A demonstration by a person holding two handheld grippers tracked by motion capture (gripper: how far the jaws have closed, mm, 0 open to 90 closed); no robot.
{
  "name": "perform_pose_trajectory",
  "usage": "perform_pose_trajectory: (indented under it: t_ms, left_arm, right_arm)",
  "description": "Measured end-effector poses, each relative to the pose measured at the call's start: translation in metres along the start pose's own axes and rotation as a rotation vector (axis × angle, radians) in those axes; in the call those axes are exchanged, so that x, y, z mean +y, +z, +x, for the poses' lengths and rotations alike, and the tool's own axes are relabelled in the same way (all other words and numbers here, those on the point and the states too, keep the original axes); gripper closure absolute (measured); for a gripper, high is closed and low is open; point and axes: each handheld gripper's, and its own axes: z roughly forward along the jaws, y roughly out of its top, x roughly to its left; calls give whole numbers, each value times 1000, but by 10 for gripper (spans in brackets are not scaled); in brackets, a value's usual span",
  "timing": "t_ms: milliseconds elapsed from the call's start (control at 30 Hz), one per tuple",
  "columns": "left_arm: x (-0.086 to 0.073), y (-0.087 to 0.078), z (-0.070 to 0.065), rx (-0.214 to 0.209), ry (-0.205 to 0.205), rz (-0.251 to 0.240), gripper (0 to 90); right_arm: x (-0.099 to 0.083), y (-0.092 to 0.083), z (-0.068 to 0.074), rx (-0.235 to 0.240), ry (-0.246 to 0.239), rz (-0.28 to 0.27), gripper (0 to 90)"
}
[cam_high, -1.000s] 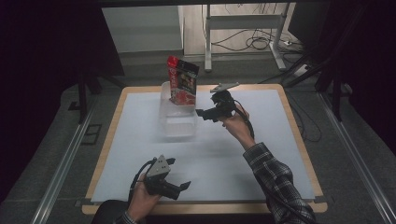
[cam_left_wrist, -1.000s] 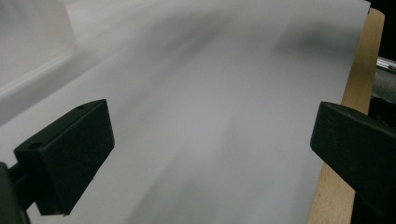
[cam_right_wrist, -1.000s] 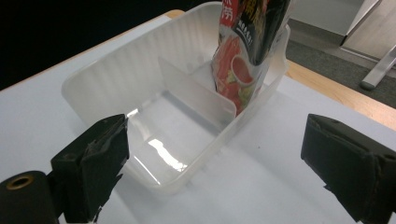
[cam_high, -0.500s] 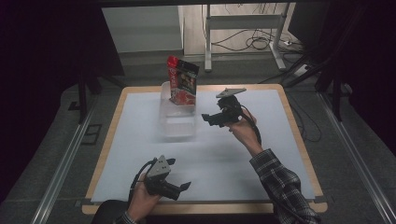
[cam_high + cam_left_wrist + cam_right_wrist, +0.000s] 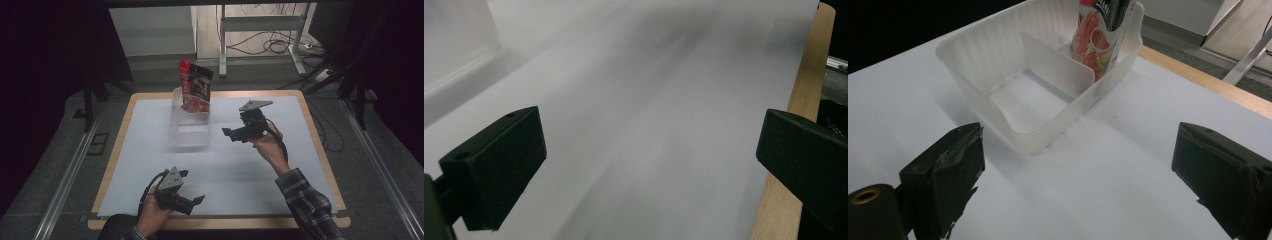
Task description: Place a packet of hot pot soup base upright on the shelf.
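high view first: the right gripper (image 5: 231,134) sits a little farther from the translucent white plastic divided bin (image 5: 190,131) than it did a second ago, drawn back toward the person's side and to the right, with its jaws spread wide and nothing between them. the red and black glossy snack pouch (image 5: 196,86) stands upright in the bin's far compartment, leaning slightly against the far wall, exactly where it stood in the earlier pictures, so it looks already placed and the hand is backing off from a finished drop. in the right gripper view the bin (image 5: 1048,127) lies just ahead of the parted jaws, its near compartment empty, the divider wall across the middle, and the pouch (image 5: 1098,37) behind that divider. the left gripper (image 5: 195,202) rests low near the front edge of the white-topped wooden table (image 5: 280,185), well apart from the bin, and has hardly shifted; its jaws stand wide apart too, and the left gripper view looks across bare white surface between them, rather blurred. judging by this, the placing step seems complete, and what remains is only to clear the right hand away without knocking the light bin or tipping the pouch.
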Motion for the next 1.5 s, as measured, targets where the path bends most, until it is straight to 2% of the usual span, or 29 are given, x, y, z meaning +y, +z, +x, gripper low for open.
perform_pose_trajectory:
  t_ms: [400,567,767,1033,1500]
  left_arm:
    - [0,0,0,1,4,10,0]
    - [0,1,0,-15,-15,26,0]
    - [0,1,-1,-22,-17,33,0]
    - [0,3,-3,-30,-34,39,2]
    - [0,3,-3,-26,-18,49,3]
  right_arm:
    - [-20,-12,4,-15,3,-12,58]
    - [-27,-14,4,-27,2,2,55]
    - [-34,-20,6,-35,7,8,53]
    - [-44,-32,9,-46,12,13,49]
    - [-62,-57,9,-80,38,14,46]
